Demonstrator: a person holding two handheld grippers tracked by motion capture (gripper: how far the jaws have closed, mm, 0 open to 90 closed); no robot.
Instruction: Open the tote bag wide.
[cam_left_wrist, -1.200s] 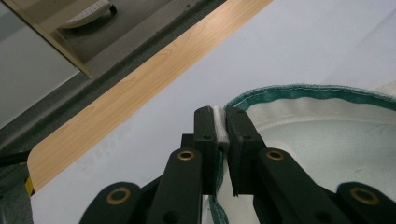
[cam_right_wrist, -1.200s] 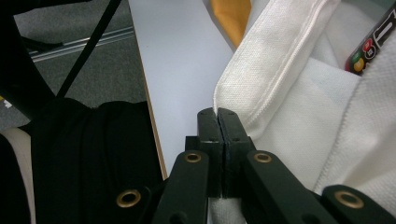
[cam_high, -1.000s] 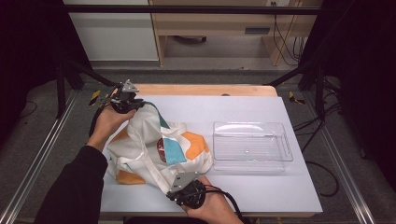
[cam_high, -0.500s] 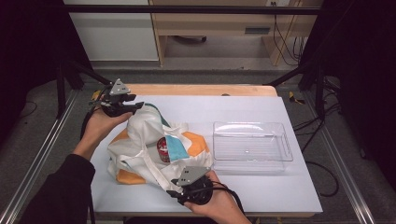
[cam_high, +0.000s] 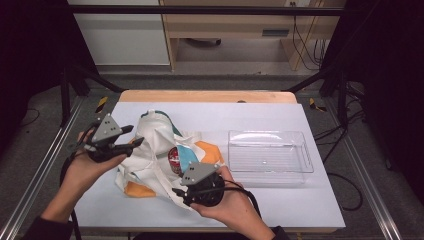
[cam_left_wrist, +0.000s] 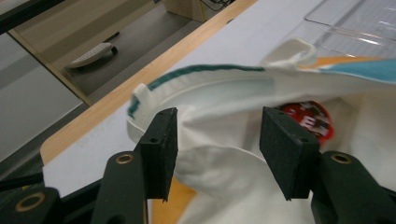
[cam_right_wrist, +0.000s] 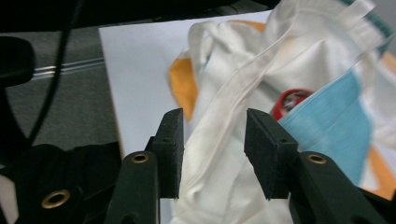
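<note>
A white cloth bag (cam_high: 155, 150) with orange, teal and light-blue patches lies slumped on the white table (cam_high: 280, 200). A round red thing (cam_high: 174, 156) shows in its mouth. My left gripper (cam_high: 129, 140) hovers at the bag's left side. Its jaws have just been opening, and in the left gripper view (cam_left_wrist: 217, 144) the bag's teal-trimmed rim (cam_left_wrist: 205, 74) lies beyond them, untouched. My right gripper (cam_high: 178, 192) is raised over the bag's near edge. Its jaws have also just been opening, and a white strap (cam_right_wrist: 233, 102) runs loose between them (cam_right_wrist: 212, 149).
A clear plastic tray (cam_high: 270, 134) stands on the table right of the bag. A wooden strip (cam_high: 210, 96) borders the far edge. Metal frame rails run along both sides, with cables on the floor at the right.
Both grippers have gone from shut to open and let go of the bag. The left one drew back left and nearer, the right one rose. The bag's top has sagged.
</note>
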